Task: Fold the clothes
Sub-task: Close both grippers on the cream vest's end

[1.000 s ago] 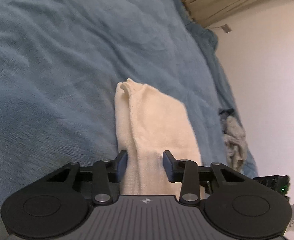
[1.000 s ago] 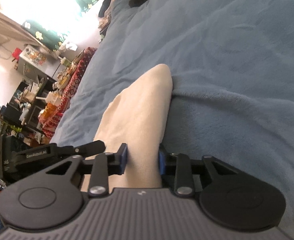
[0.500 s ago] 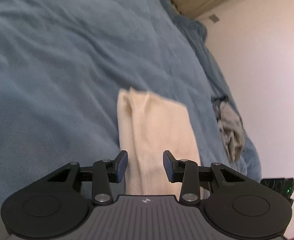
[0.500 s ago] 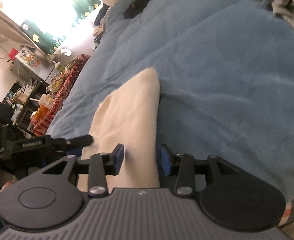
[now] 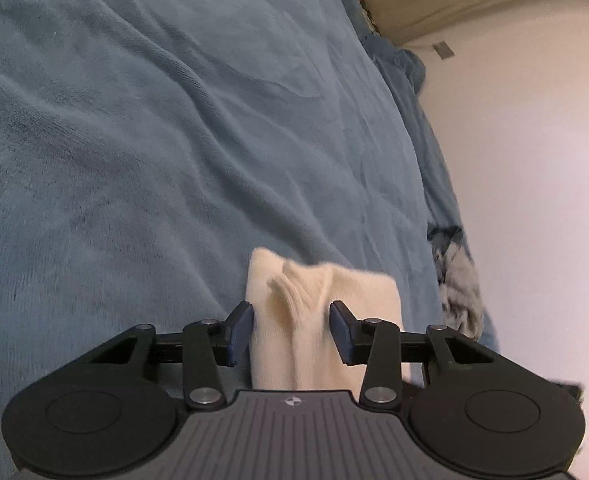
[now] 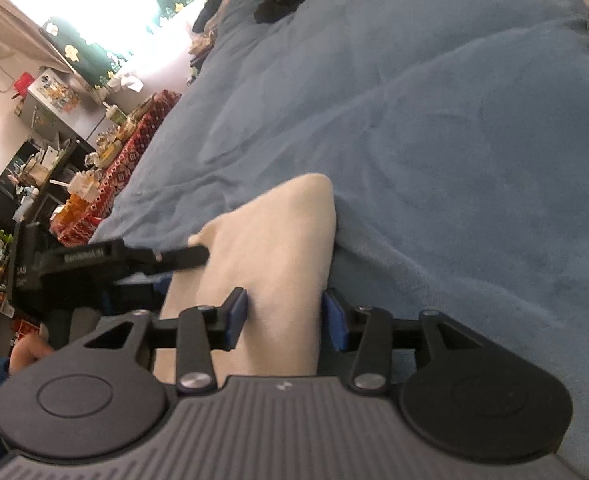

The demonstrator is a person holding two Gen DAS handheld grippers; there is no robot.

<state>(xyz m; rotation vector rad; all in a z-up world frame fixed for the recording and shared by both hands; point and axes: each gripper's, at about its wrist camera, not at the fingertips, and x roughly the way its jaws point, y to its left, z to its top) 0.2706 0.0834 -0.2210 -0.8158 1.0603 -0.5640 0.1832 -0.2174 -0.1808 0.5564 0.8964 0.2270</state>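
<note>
**Cream cloth between both grippers**

While the cream cloth (image 5: 322, 320) lies on the blue blanket (image 5: 174, 160), it runs long and narrow, straight ahead of the left gripper (image 5: 290, 330). Its long way points the same way as the fingers. The near end passes under the gripper body, and the far end, bunched into a small ridge, stops a little way in front of the tips.

The left gripper is partly open. The cloth sits in the gap between its jaws, but the blue pads do not look pressed on it, so it does not seem to have hold of anything.

From the other side, the right gripper (image 6: 284, 318) sees the cloth (image 6: 270, 248) the same way, stretching ahead and a bit to the left. Its jaws are also partly open with the cloth between them. The left pad touches the cloth's top and the right pad sits at its edge, with no real pinch to see.

Both grippers are about equally near the cloth. The left gripper (image 6: 94, 264) shows up just left of it. A gray pile of clothes (image 5: 460, 300) waits off to the right.

I think the next fold needs both grippers to close on the near end first.
</note>
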